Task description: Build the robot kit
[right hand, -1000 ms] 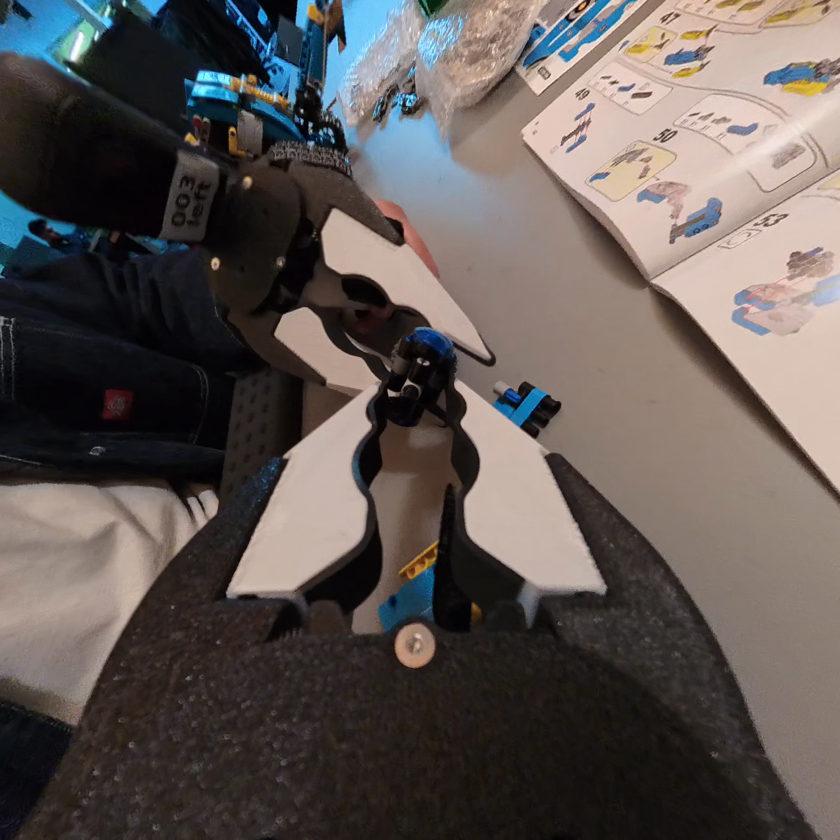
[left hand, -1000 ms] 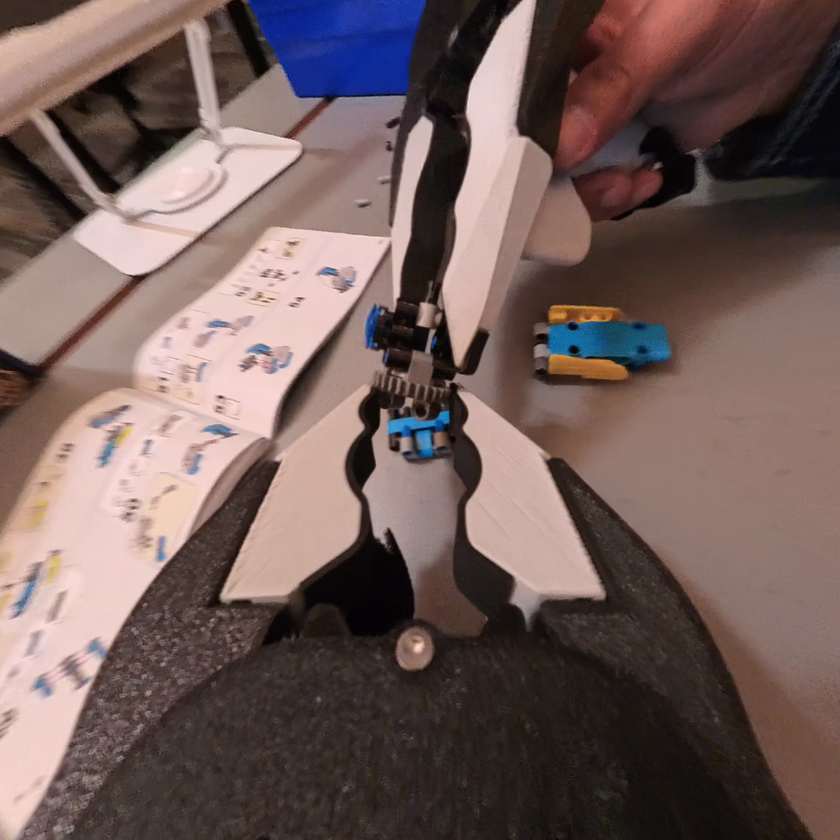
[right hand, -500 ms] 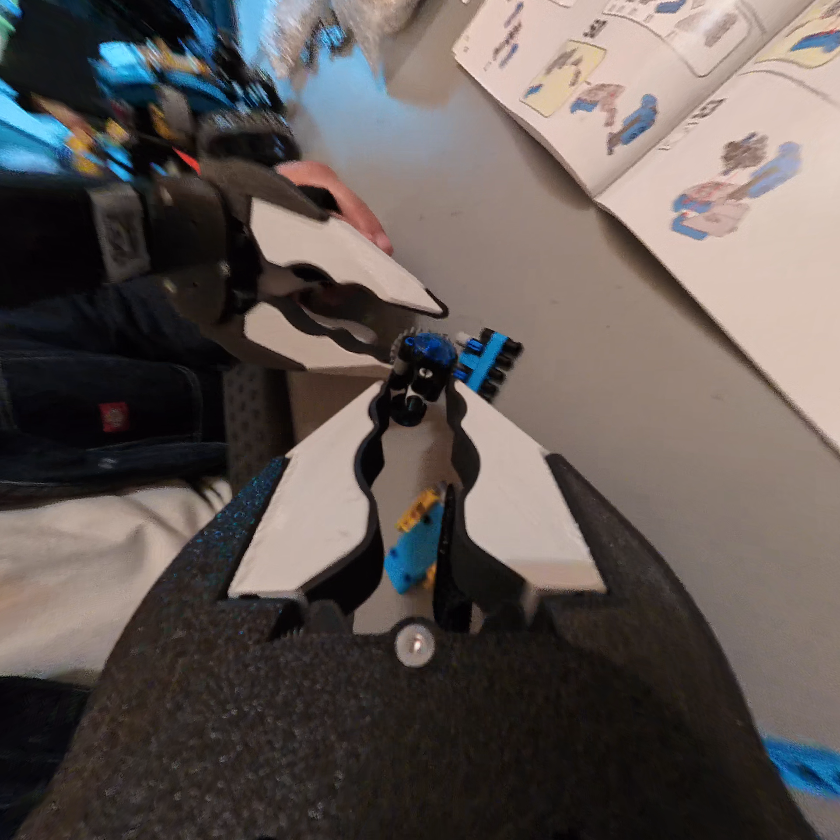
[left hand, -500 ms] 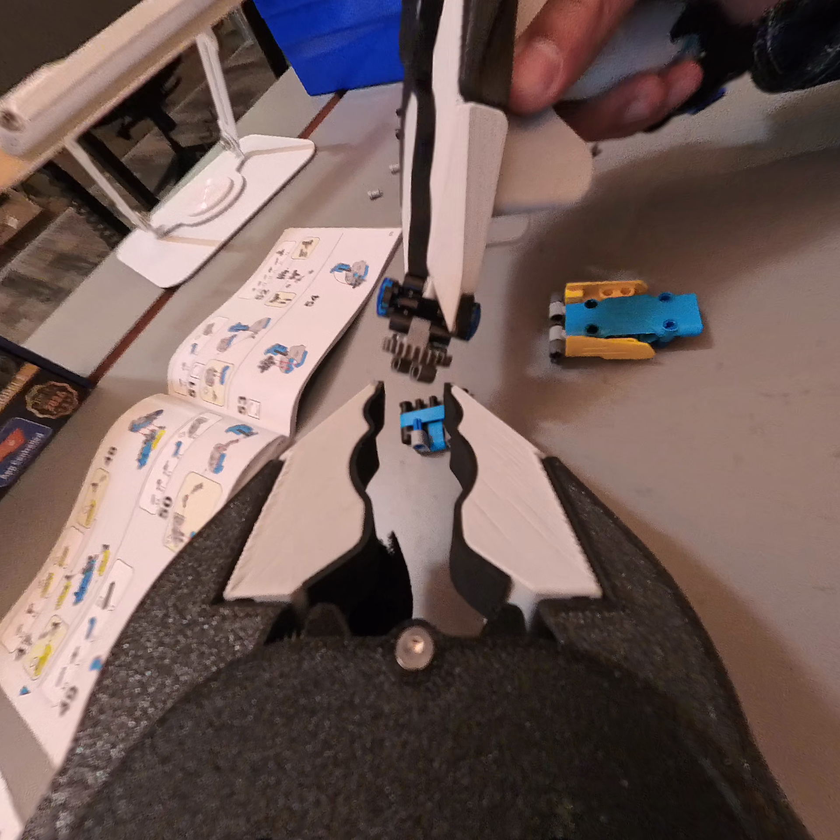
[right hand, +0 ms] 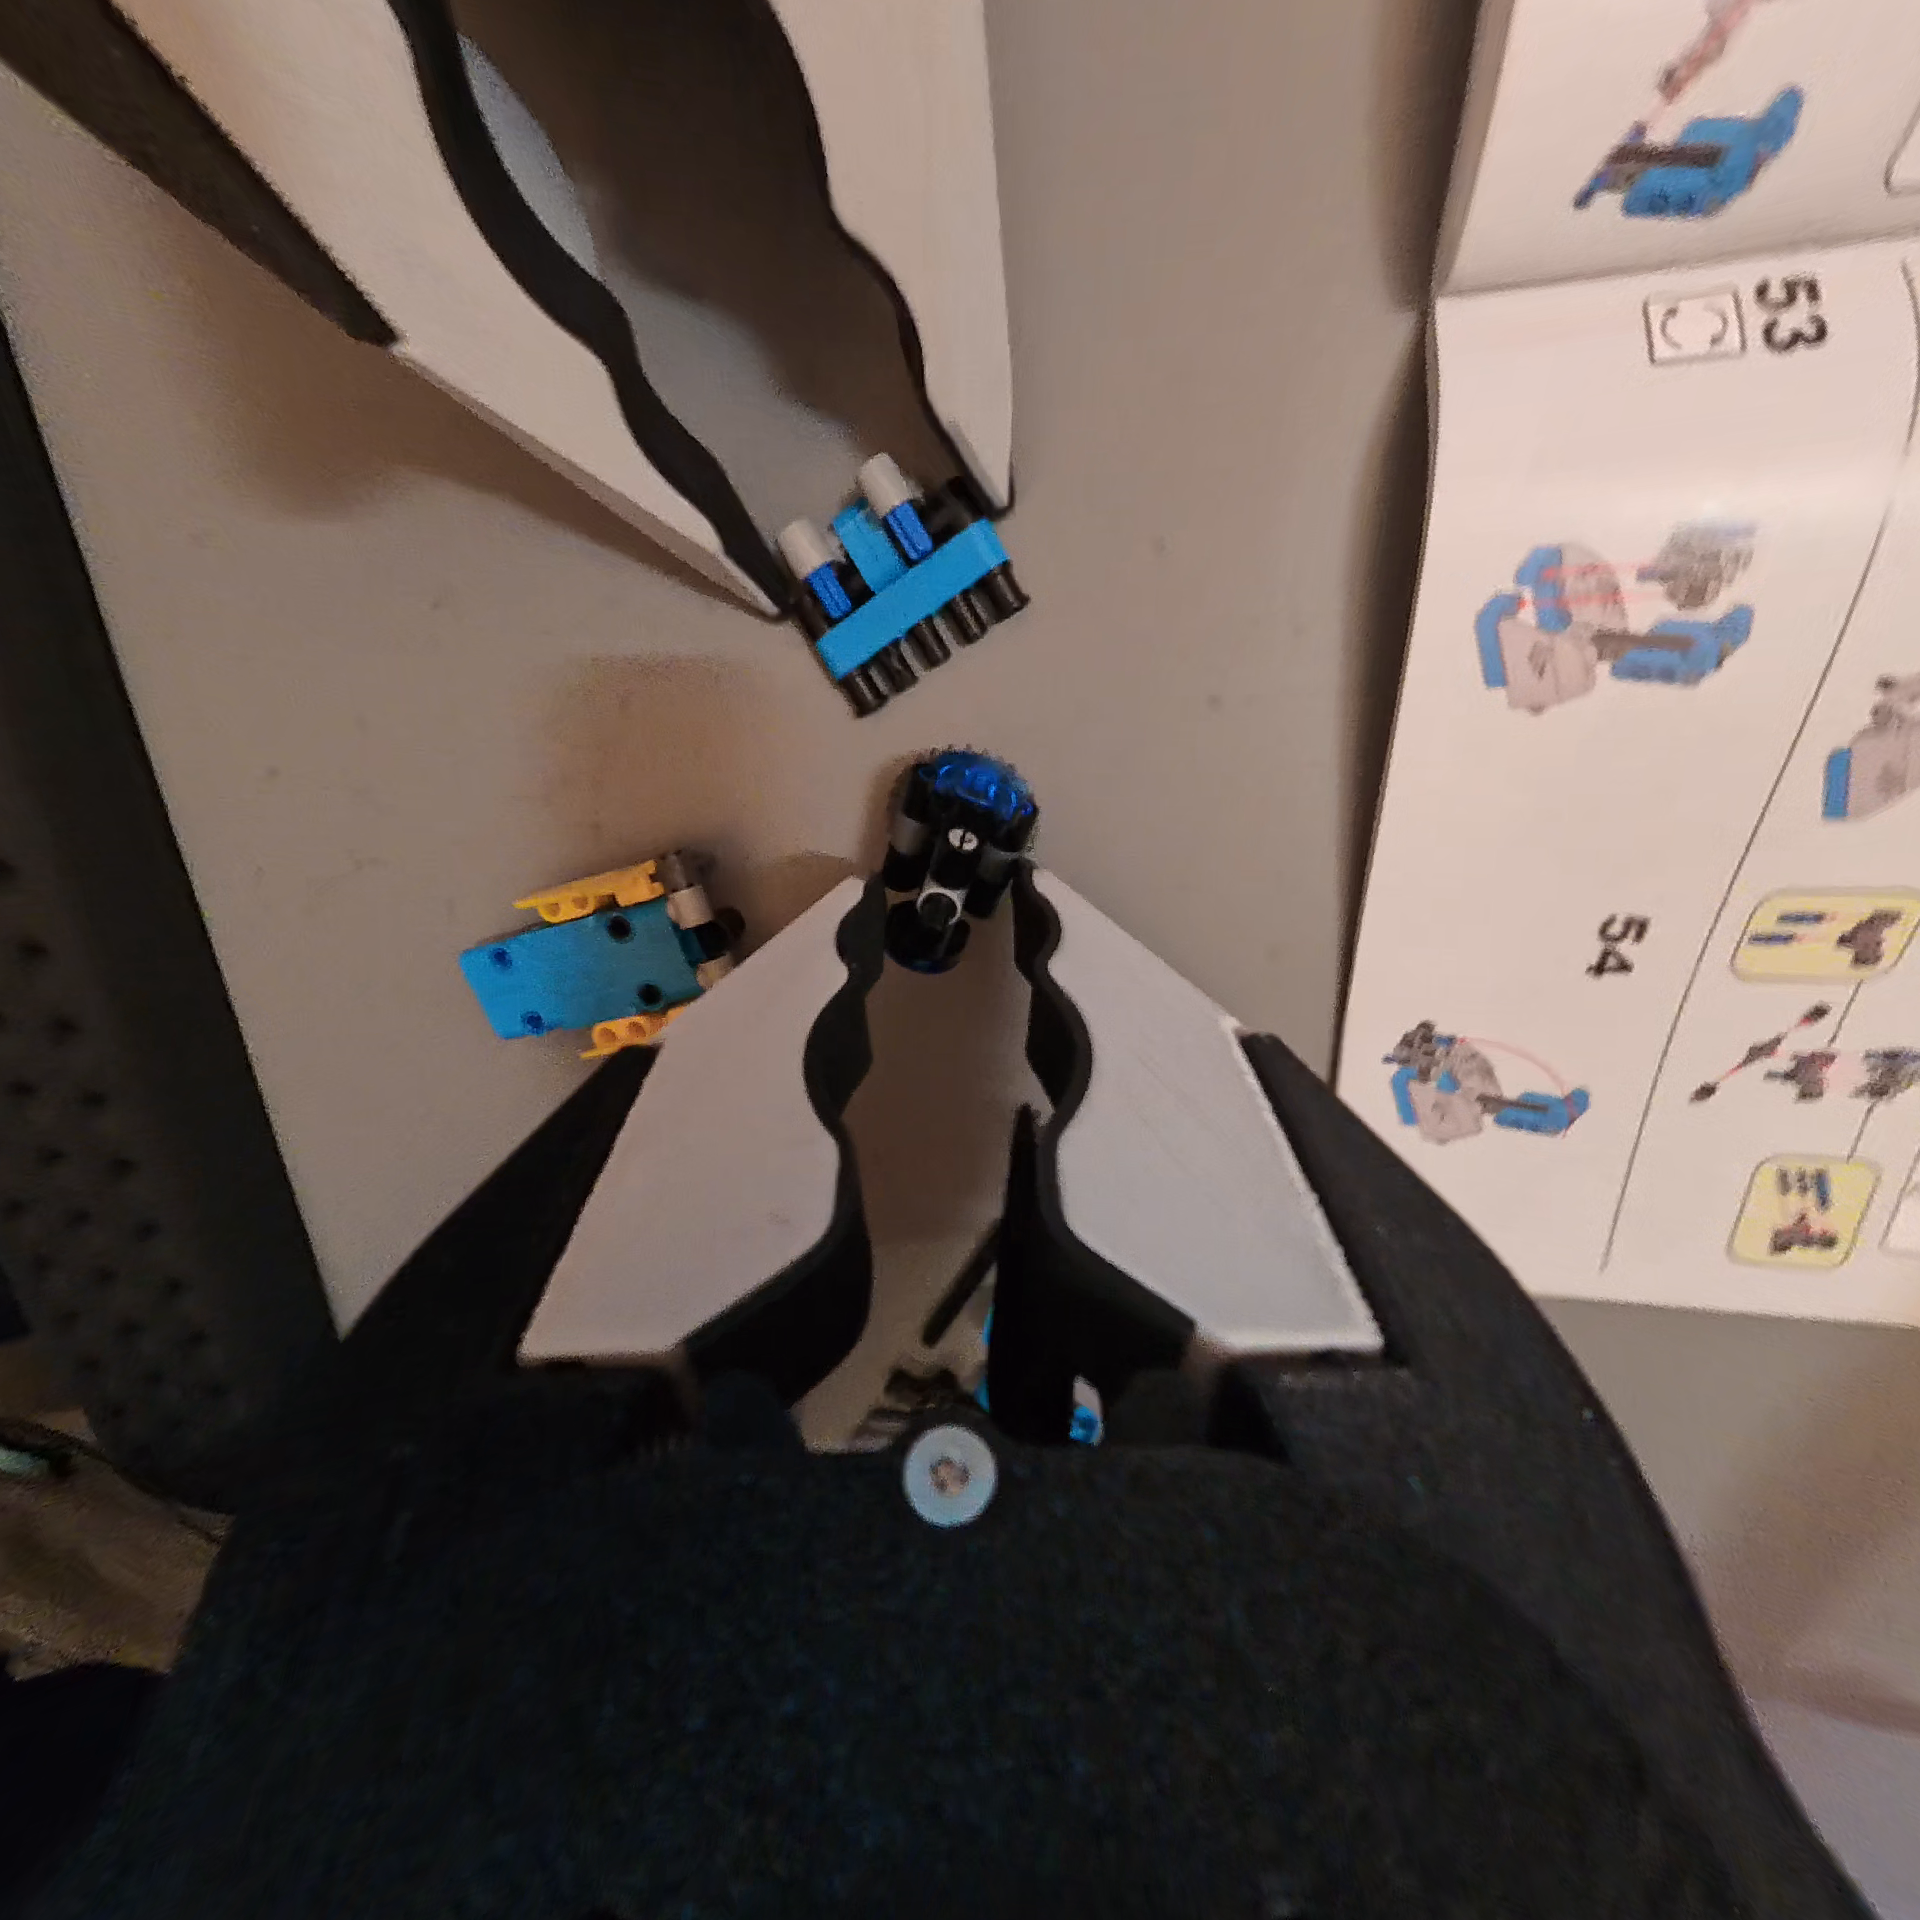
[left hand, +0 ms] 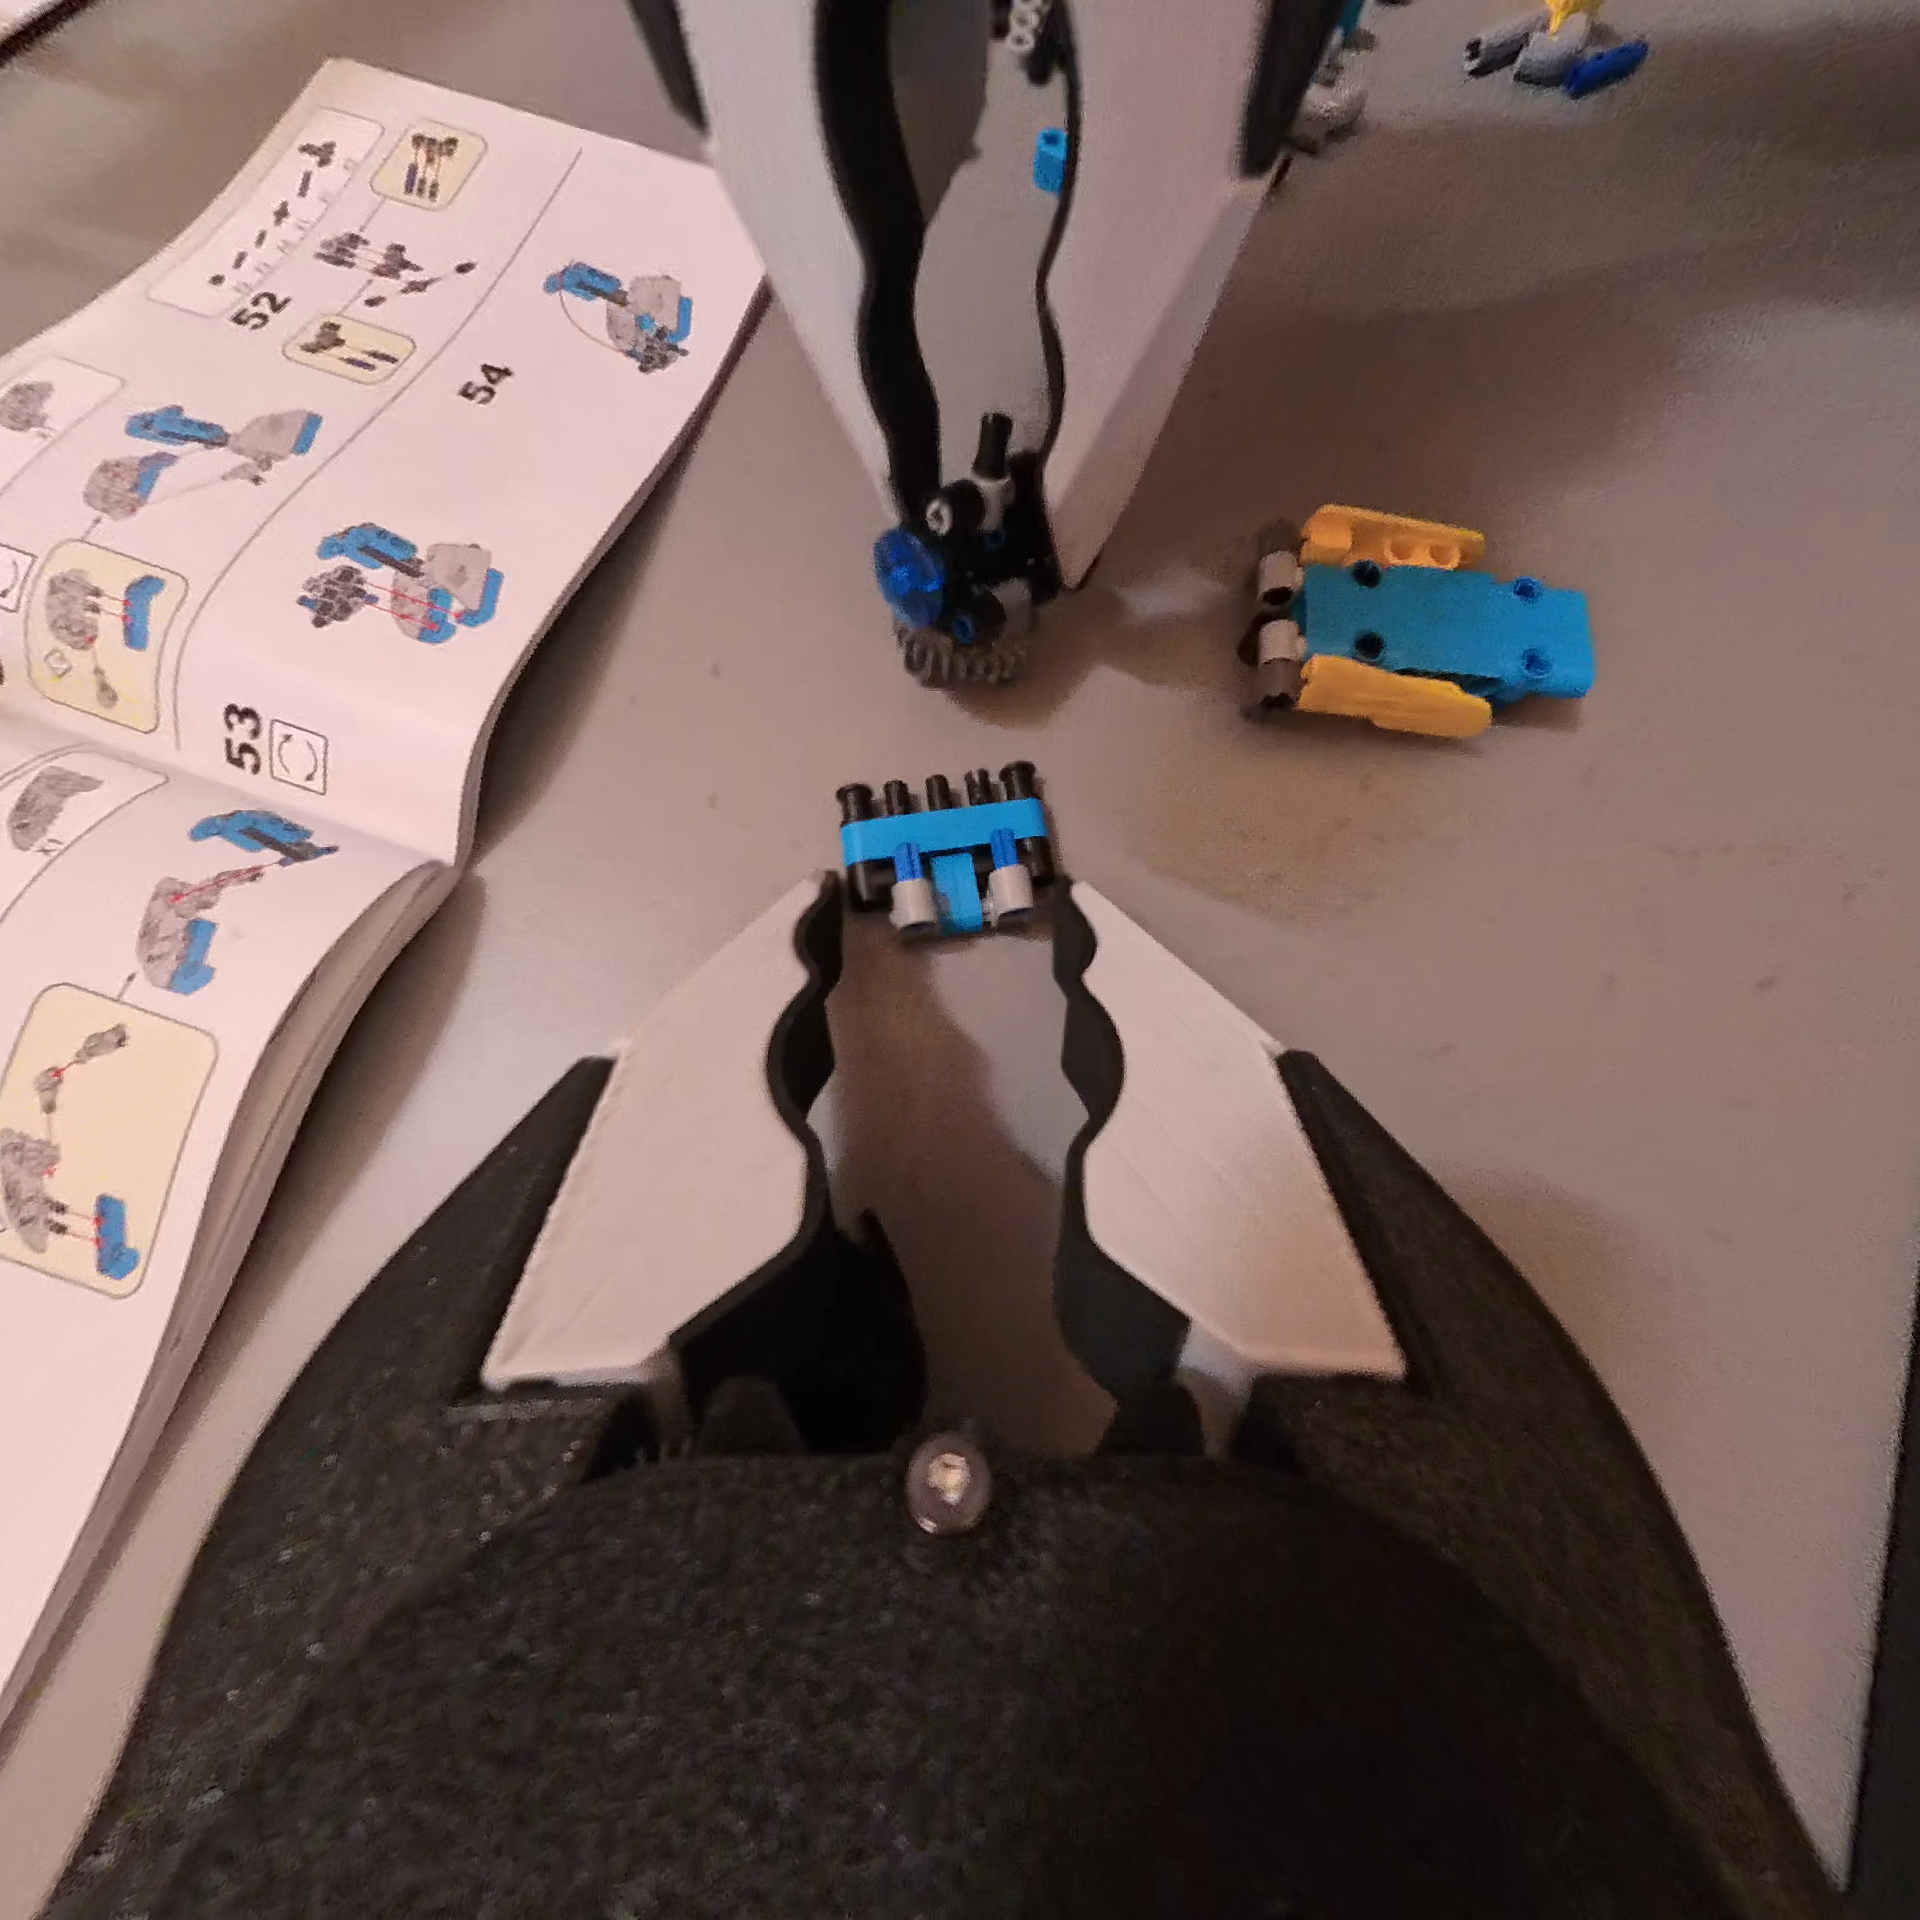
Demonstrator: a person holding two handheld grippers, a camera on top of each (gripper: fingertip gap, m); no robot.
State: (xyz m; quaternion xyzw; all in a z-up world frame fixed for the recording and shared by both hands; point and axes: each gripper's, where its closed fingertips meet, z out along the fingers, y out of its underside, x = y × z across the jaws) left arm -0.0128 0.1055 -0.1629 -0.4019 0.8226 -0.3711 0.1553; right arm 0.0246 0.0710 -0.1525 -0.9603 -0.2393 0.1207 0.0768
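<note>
A: Left wrist view first. Left gripper [left hand: 945, 894] has its fingertips clamped on a small blue beam assembly [left hand: 943, 847], a row of black pins along its far edge and two grey-tipped pins facing the camera. It hangs just above the grey table [left hand: 1558, 1039].

B: Right wrist view agrees; the same piece [right hand: 902, 592] sits pinched at the tips of the far gripper. Right gripper [right hand: 951, 883] is closed on a black pin-and-connector cluster [right hand: 951, 852] capped with a translucent blue round piece.

A: From my side that cluster [left hand: 961, 566] shows a dark grey gear underneath, resting on or just above the table; contact I cannot tell. The two held pieces are near each other, apart.

B: Loose on the table: a blue and yellow sub-assembly [right hand: 597, 961], beside my left finger.

A: Seen [left hand: 1413, 623]. Open instruction booklet [left hand: 260, 623] lies left of both grippers, pages curved upward at the spine.
</note>
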